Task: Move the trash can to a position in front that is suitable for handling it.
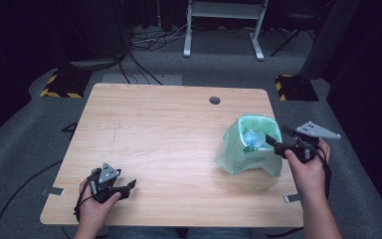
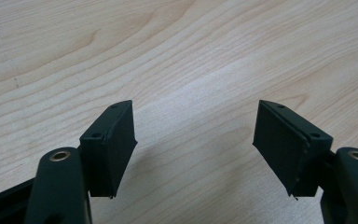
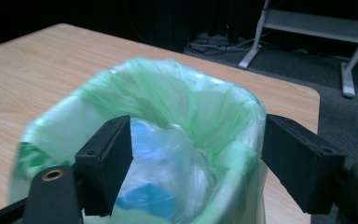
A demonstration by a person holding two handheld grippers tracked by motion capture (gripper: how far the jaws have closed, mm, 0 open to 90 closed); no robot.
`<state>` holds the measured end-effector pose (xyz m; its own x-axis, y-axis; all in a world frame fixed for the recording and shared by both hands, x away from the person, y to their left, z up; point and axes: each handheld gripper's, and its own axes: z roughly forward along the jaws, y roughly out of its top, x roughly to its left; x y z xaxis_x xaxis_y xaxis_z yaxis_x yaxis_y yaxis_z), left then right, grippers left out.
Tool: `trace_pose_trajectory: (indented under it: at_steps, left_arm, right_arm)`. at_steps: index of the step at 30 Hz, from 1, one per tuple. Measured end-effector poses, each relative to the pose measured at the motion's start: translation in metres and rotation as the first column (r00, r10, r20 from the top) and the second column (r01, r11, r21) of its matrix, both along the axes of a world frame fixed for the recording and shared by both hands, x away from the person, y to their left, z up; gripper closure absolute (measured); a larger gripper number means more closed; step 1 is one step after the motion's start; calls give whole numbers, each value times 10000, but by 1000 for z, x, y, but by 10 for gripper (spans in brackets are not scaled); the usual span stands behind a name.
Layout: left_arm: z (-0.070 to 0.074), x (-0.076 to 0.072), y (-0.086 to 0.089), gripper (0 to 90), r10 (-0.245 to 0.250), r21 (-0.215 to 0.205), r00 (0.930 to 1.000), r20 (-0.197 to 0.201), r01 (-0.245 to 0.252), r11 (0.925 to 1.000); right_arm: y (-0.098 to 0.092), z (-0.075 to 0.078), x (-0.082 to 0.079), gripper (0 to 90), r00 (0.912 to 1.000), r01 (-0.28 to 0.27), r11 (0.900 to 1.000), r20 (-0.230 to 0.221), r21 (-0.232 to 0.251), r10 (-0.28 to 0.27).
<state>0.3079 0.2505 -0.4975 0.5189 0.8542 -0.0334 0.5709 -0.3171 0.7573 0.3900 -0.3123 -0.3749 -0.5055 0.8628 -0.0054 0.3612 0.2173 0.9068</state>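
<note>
Status: I have a green bag (image 1: pixel 248 149) standing on the tabletop (image 1: pixel 169 149) near its right edge, mouth up and open. Inside it, the right claw view shows crumpled clear and blue plastic (image 3: pixel 168 172), so I judge the filling stage as at least begun; whether more is due to go in I cannot tell, since no loose items lie elsewhere on the tabletop.

Right claw (image 1: pixel 273 143): at the bag's right rim, pointing into the mouth. Its jaws stand wide, one over the contents inside, the other outside the rim. The rim runs between them, but neither pad presses on the film. The bag is therefore not yet gripped.

Left claw (image 1: pixel 124 188): parked low at the front left of the tabletop, well apart from the bag. Jaws wide, nothing between them but bare wood.

Remaining, in my judgement: close the right claw on the rim, bring the left claw across to the opposite side, then gather or tie the mouth. None of this has started.
</note>
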Motion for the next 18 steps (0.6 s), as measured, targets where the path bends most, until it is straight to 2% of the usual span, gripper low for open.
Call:
trace_pose_trajectory:
  at_steps: [2, 4, 7, 12, 14, 18]
  left_arm:
    - [0, 0, 0, 292, -41, 40, 10000, -18, 41, 10000]
    - [0, 0, 1, 292, -1, 29, 10000, 25, 1, 10000]
    - [0, 0, 1, 291, 54, -10, 10000, 31, -54, 10000]
    - [1, 0, 0, 290, -44, 92, 10000, 50, 43, 9999]
    - [0, -1, -1, 288, -1, -11, 10000, 43, 1, 10000]
    - [1, -1, -2, 287, -95, 75, 9999, 93, 95, 9999]
  right_arm:
    - [1, -4, 8, 253, 9998, -12, 9999, -181, -121, 10]
    - [2, -8, 14, 249, 9989, -58, 10000, -456, -1, 58]
    - [7, -14, 17, 209, 9983, 86, 9999, -571, -144, -95]
    - [20, -19, 12, 222, 9973, -139, 9999, -723, 89, 145]
    - [26, -18, 8, 223, 9971, -212, 9998, -726, 13, 212]
    - [42, -18, 1, 221, 9963, -295, 9996, -803, 41, 297]
